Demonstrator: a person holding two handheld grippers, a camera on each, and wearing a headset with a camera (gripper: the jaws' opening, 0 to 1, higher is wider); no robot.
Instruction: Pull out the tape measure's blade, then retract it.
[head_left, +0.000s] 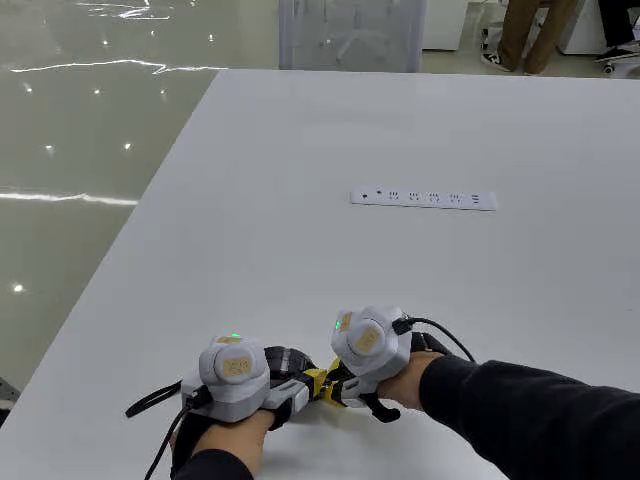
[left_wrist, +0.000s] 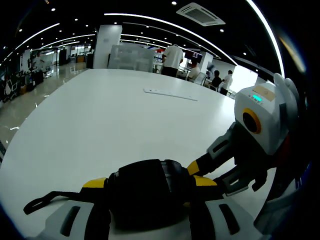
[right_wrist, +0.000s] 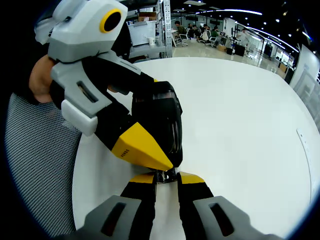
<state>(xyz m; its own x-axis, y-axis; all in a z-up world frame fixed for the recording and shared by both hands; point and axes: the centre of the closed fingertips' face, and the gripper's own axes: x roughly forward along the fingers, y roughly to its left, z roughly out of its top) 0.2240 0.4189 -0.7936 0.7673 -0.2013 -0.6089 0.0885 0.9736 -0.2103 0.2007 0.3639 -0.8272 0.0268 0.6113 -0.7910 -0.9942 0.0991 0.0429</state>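
Head view: both grippers sit low at the near edge of the white table (head_left: 300, 200). The left gripper (head_left: 285, 390) is clamped on the black tape measure (head_left: 290, 362), and the right gripper (head_left: 330, 385) meets it tip to tip. A power strip (head_left: 423, 198) lies well apart.

Left gripper view: the left gripper (left_wrist: 150, 182) pinches the tape measure (left_wrist: 150, 195). Its strap (left_wrist: 50, 200) trails left, and the right gripper (left_wrist: 200, 167) comes in from the right.

Right gripper view: the right gripper (right_wrist: 166, 179) is pressed together on the blade tip (right_wrist: 165, 174), right at the case of the tape measure (right_wrist: 162, 117). The blade is barely out.
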